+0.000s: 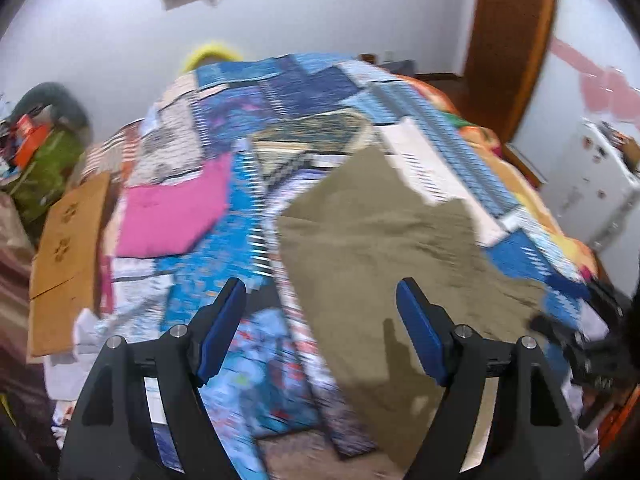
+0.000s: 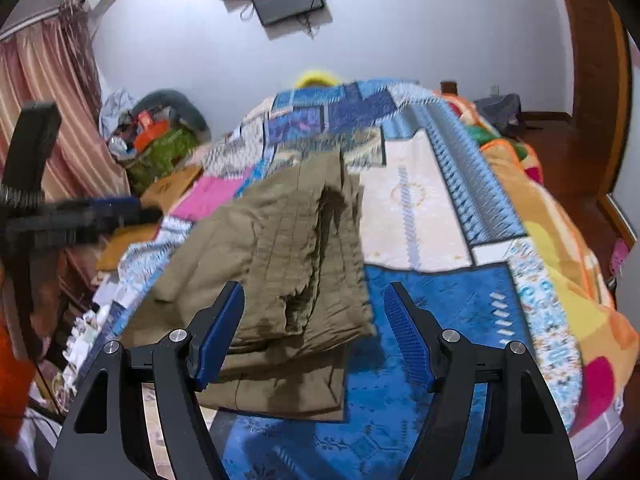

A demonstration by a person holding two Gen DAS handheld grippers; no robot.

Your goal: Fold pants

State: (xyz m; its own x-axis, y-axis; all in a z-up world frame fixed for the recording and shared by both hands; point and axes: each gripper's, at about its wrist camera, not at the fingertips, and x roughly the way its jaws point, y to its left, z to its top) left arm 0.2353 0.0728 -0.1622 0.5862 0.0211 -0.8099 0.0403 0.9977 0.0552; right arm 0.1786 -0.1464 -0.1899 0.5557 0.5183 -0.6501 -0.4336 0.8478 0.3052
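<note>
Olive-green pants [image 2: 288,264] lie folded over in layers on a patchwork bedspread [image 2: 424,208]. In the left wrist view the pants [image 1: 384,248] spread flat ahead and to the right. My left gripper [image 1: 320,304] is open and empty, above the pants' near left edge. My right gripper [image 2: 314,308] is open and empty, its jaws either side of the pants' near right corner. The left gripper also shows blurred at the left of the right wrist view [image 2: 88,212].
A pink cloth [image 1: 172,216] and a brown cardboard box [image 1: 64,264] lie at the bed's left side. A cluttered green pile [image 2: 160,148] and a striped curtain [image 2: 48,120] stand at the far left. A wooden door frame [image 1: 512,40] and a white cabinet [image 1: 592,188] are at the right.
</note>
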